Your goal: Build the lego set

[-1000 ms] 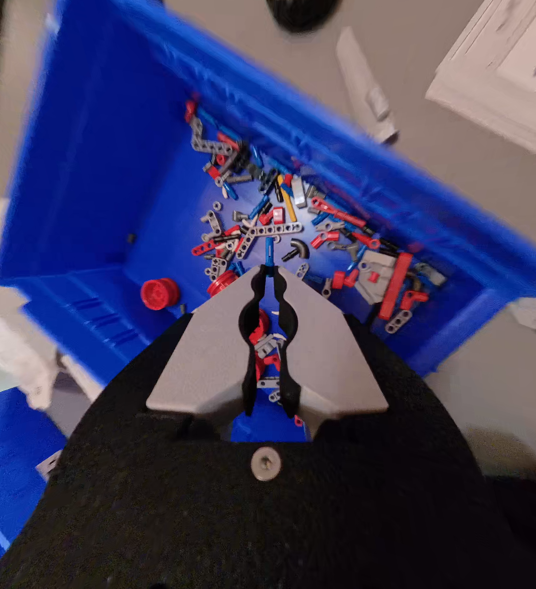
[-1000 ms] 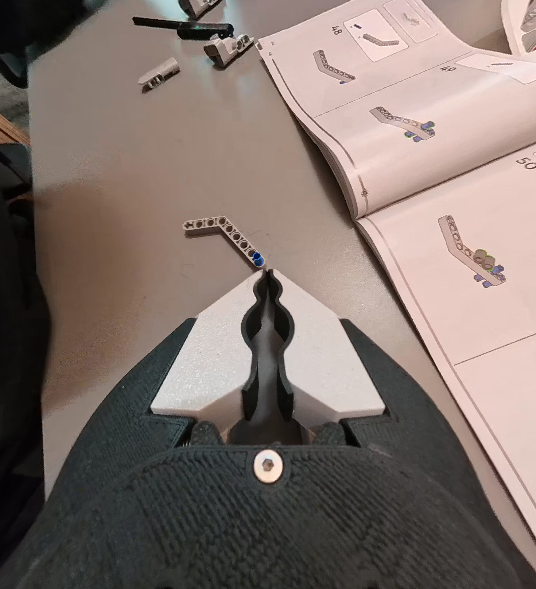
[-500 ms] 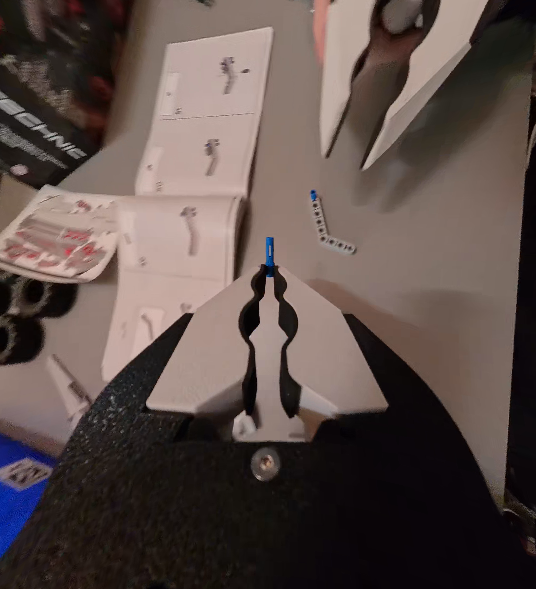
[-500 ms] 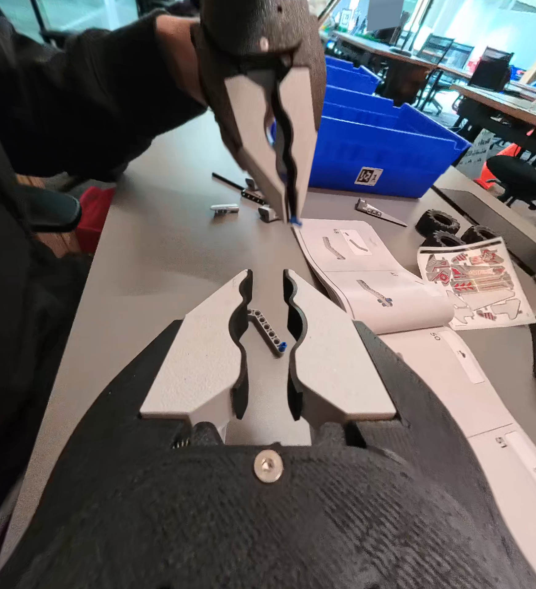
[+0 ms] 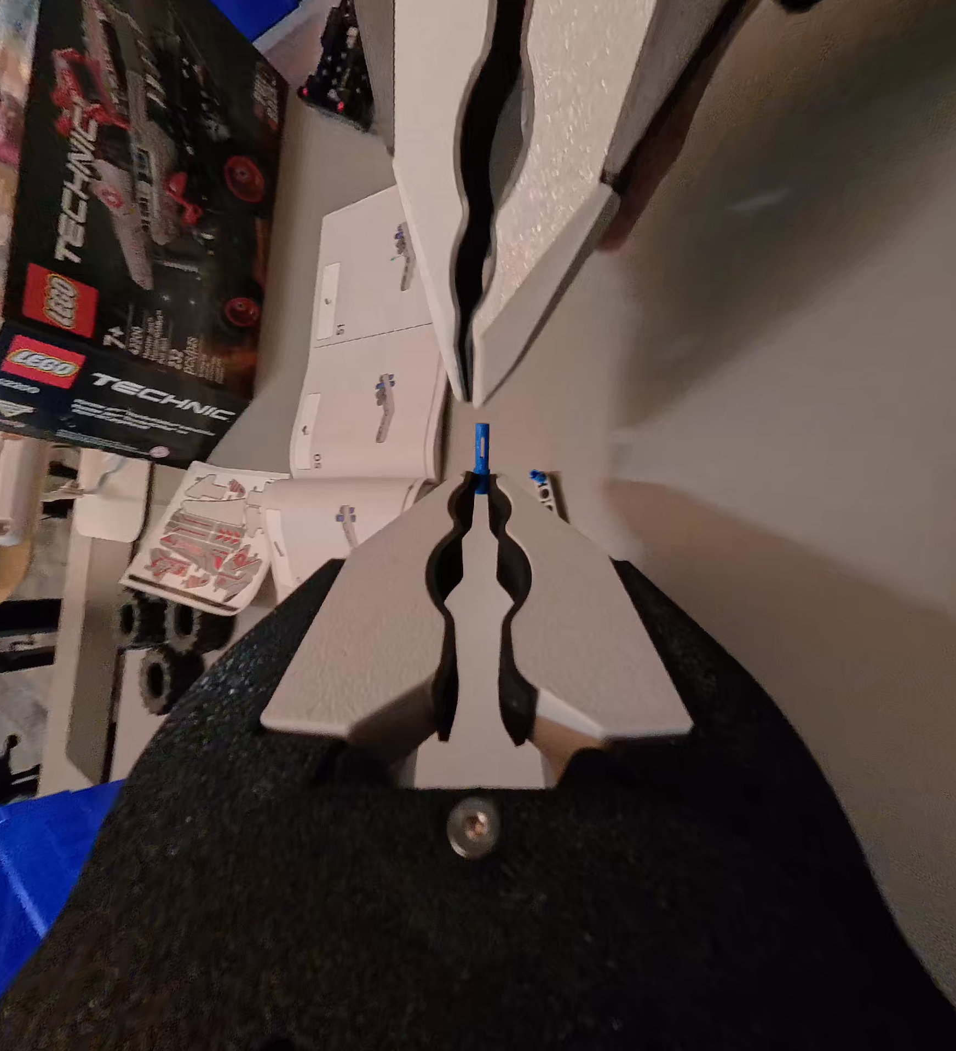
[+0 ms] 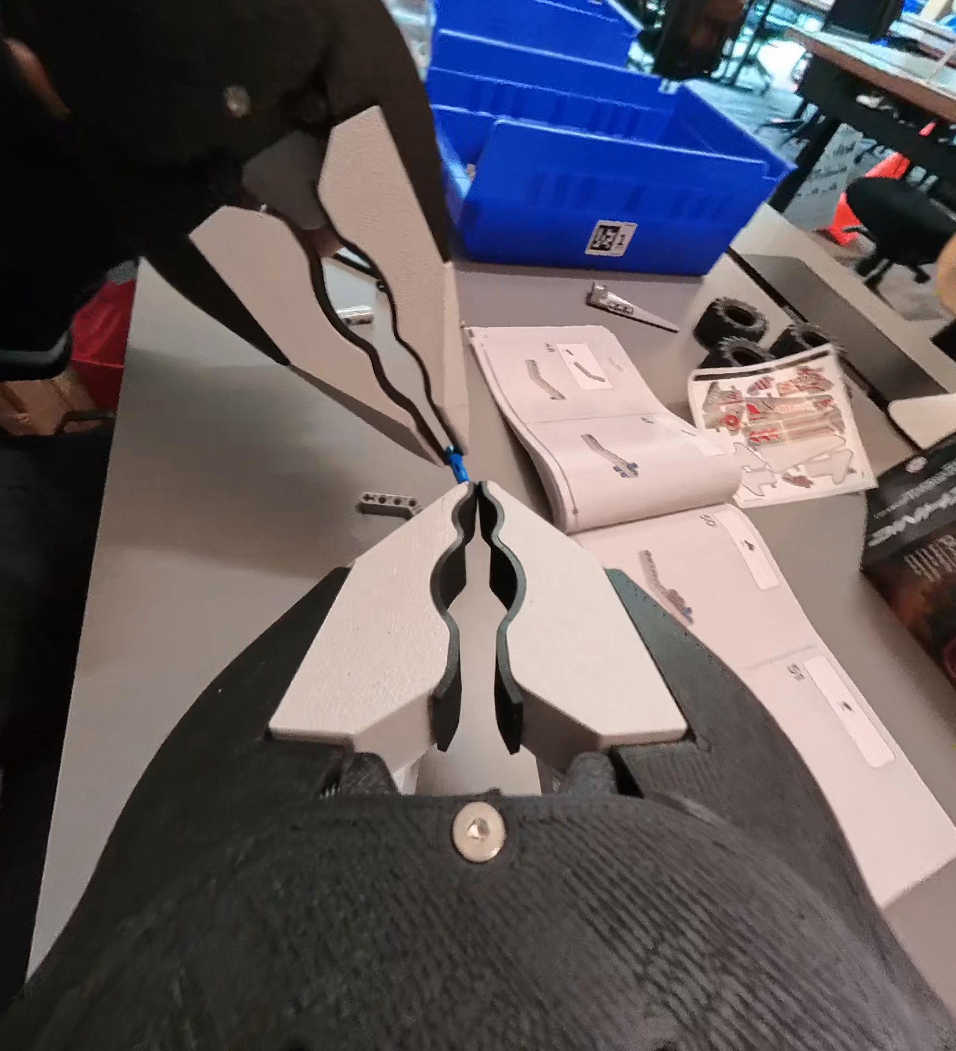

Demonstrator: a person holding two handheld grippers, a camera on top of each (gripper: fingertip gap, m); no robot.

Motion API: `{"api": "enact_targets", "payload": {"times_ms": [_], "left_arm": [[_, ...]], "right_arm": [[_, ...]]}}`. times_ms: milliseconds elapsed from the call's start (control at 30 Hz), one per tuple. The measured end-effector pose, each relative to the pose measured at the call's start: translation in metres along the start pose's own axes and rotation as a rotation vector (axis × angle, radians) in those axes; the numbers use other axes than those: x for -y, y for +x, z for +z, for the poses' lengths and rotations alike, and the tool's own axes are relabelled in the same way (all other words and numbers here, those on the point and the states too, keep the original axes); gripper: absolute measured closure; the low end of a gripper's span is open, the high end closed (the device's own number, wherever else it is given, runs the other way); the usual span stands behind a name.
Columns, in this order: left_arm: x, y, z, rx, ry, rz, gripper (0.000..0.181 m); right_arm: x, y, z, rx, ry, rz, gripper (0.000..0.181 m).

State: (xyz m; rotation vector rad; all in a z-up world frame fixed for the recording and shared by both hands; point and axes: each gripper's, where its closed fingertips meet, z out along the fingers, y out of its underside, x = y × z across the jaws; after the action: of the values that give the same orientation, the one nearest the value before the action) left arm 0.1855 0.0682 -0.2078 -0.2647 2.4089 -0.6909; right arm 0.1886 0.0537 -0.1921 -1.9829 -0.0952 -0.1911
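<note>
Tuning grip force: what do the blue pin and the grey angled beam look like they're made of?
Blue pin, shut in the left gripper: looks like hard moulded plastic, smooth, with crisp slot and collar. Grey angled beam on the table: likely the same rigid plastic, matte light grey, with clean round holes.

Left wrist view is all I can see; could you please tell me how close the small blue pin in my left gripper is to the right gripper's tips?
Observer: In the right wrist view, the small blue pin, held by the left gripper, reaches right up to the right gripper. I cannot confirm contact.
Operator: Where is the whole grey bent beam?
Observer: The grey bent beam lies flat on the grey table, just left of the right gripper's tips, partly hidden behind its finger.
Operator: What lies beyond the open white instruction booklet?
Observer: A grey wedge-shaped piece, in front of a blue plastic bin.
</note>
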Motion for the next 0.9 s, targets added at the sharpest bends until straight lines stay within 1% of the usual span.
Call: {"api": "enact_targets", "payload": {"times_ms": [33,100,167,300,400,500,600,633,667,700,733,767,800,900], "left_arm": [[0.000,-0.003,0.000,0.019,-0.008,0.011,0.179],[0.002,-0.007,0.002,0.043,-0.013,0.020,0.179],[0.003,-0.009,0.004,0.056,-0.016,0.030,0.179],[0.011,-0.005,0.003,0.063,0.019,0.053,0.179],[0.014,-0.002,0.004,0.060,0.036,0.063,0.179],[0.008,-0.003,0.002,0.064,0.044,0.030,0.179],[0.010,0.002,0.000,0.022,0.127,-0.044,0.179],[0.007,0.002,0.000,0.022,0.128,-0.054,0.179],[0.002,0.001,0.002,0.026,0.105,-0.045,0.179],[-0.003,0.000,0.003,0.037,0.070,-0.022,0.179],[-0.007,-0.001,0.004,0.052,0.041,0.005,0.179],[-0.008,0.001,0.005,0.052,0.029,0.027,0.179],[-0.006,0.004,0.005,0.039,0.035,0.044,0.179],[-0.001,0.014,0.009,0.014,0.051,0.083,0.179]], "right_arm": [[0.003,0.003,-0.003,-0.003,0.010,0.013,0.181],[0.009,-0.004,-0.007,0.069,0.044,0.056,0.175],[0.013,-0.004,-0.006,0.059,0.071,0.058,0.174],[0.007,-0.008,0.001,0.047,0.045,0.018,0.178],[0.010,-0.011,0.003,0.061,0.070,0.012,0.181],[0.003,-0.010,0.004,0.052,0.039,-0.002,0.181],[0.007,-0.013,0.003,0.073,0.097,0.034,0.181],[0.006,-0.012,0.002,0.065,0.098,0.039,0.181],[0.005,-0.011,0.001,0.065,0.096,0.042,0.181],[0.006,-0.016,0.000,0.097,0.099,0.044,0.181],[0.007,-0.020,0.000,0.120,0.096,0.047,0.175],[0.006,-0.019,0.002,0.106,0.085,0.041,0.168],[0.005,-0.019,0.005,0.087,0.071,0.018,0.168],[0.004,-0.022,0.011,0.067,0.058,-0.037,0.181]]}}
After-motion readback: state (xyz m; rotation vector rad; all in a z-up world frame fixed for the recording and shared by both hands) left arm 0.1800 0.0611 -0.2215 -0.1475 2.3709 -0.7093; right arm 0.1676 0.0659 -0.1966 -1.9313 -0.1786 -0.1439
